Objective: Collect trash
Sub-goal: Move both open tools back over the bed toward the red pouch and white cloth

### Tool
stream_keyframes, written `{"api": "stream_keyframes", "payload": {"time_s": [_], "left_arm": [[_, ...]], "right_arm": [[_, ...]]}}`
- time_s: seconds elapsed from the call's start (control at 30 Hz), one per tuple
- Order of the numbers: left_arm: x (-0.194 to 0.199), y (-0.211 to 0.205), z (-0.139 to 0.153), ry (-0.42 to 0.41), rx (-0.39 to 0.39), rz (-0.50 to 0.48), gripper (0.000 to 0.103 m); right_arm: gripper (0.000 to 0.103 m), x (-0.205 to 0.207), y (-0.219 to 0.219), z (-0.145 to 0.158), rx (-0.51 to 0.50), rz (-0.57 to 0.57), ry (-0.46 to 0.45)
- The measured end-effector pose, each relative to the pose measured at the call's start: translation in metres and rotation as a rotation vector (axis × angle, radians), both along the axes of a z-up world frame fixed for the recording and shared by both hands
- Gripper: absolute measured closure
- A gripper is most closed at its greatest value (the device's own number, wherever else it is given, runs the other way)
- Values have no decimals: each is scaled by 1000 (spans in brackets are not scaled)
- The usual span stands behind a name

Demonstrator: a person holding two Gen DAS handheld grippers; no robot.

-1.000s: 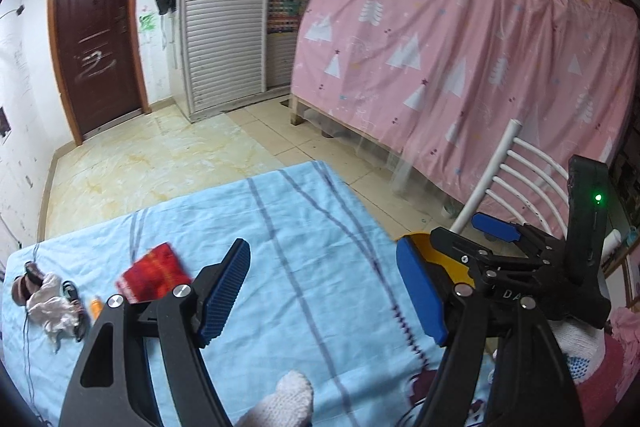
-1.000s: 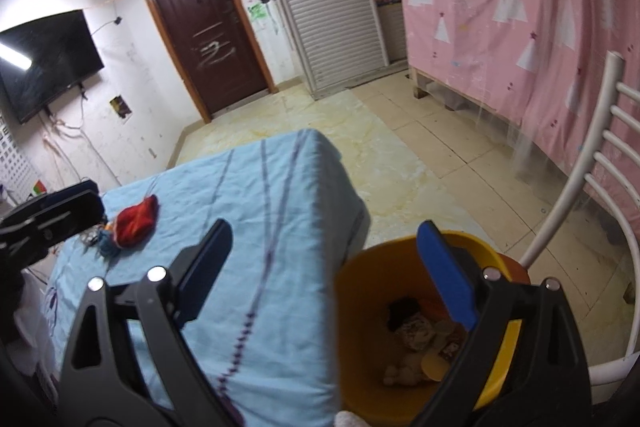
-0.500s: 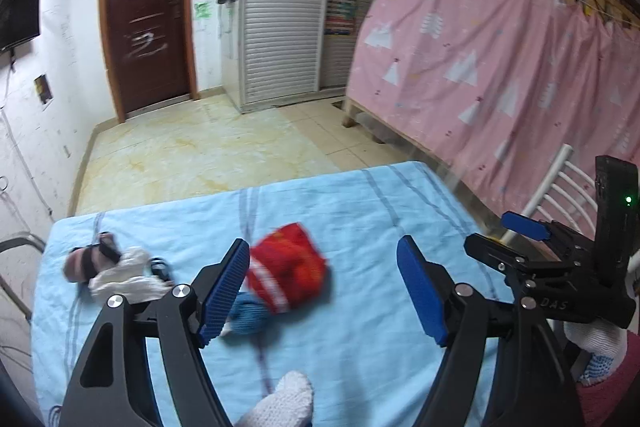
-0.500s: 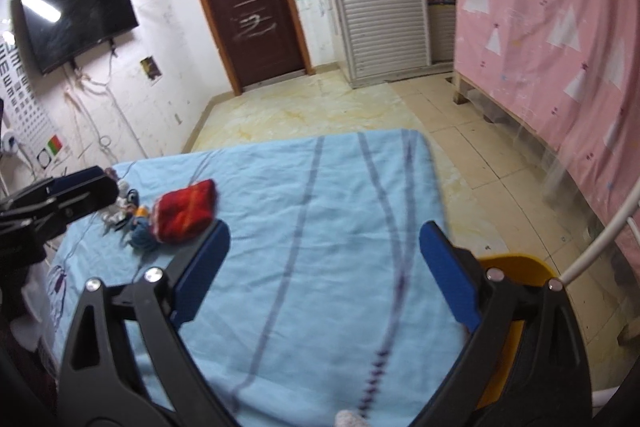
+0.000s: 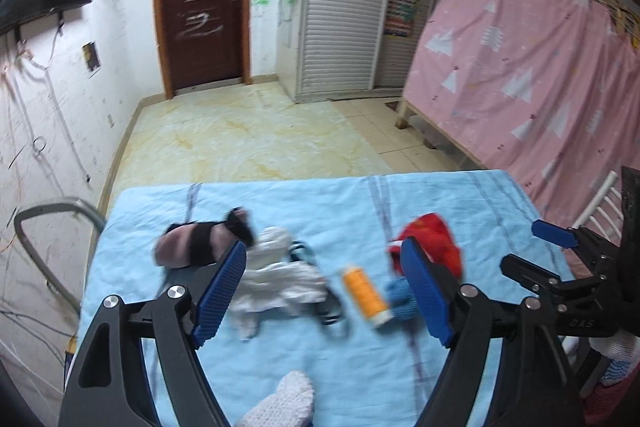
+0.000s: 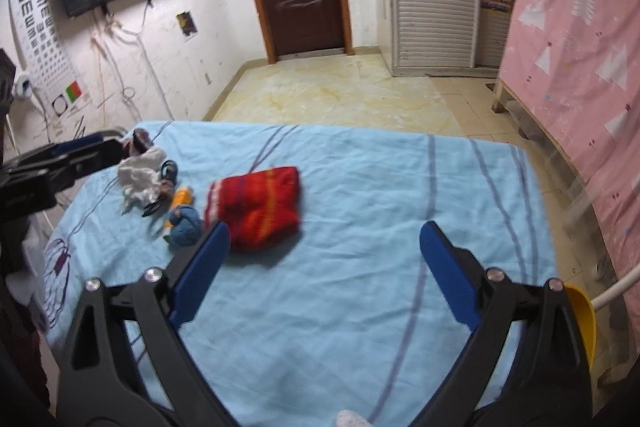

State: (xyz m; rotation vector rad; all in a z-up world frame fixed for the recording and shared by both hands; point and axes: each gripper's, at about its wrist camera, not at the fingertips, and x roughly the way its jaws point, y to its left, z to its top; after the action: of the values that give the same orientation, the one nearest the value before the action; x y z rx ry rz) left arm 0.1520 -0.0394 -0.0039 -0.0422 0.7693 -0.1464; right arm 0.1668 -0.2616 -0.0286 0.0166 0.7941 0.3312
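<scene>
Trash sits in a loose cluster near the desk's left edge, on the wrinkled light-blue striped cloth (image 6: 360, 187).

Left to right, left wrist view:
- Pinkish lump (image 5: 188, 245) with a black band: soft by the look, what it is I cannot tell.
- Crumpled white tissue (image 5: 280, 279): light, limp, will crush; pinch the bunched middle.
- Dark looped thing (image 5: 330, 303), blurred, half under the tissue.
- Orange tube (image 5: 365, 294): smooth rigid cylinder, may roll or slip; take it across the body.
- Blue ball (image 6: 185, 225): fuzzy, soft.
- Red striped packet (image 6: 256, 213): puffy, crinkled, light; grip an edge fold.

Left gripper (image 5: 324, 295): jaws have just been opening, stand wide, nothing between the pads, above tissue and tube.
Right gripper (image 6: 324, 267): jaws wide, empty, over bare cloth beside the packet.
Yellow bin (image 6: 582, 311) off the desk's right edge.
</scene>
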Motion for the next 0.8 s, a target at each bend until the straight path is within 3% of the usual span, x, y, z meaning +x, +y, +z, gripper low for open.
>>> {"api": "stream_keyframes", "payload": {"time_s": [0.27,0.8], "left_arm": [[7,37,-18,44,-14,59,30],[31,39,-54,136,-44,63,26]], "right_arm": [[11,12,32,-10,-30,59,31],[11,47,47,-20,-1,72,83]]}}
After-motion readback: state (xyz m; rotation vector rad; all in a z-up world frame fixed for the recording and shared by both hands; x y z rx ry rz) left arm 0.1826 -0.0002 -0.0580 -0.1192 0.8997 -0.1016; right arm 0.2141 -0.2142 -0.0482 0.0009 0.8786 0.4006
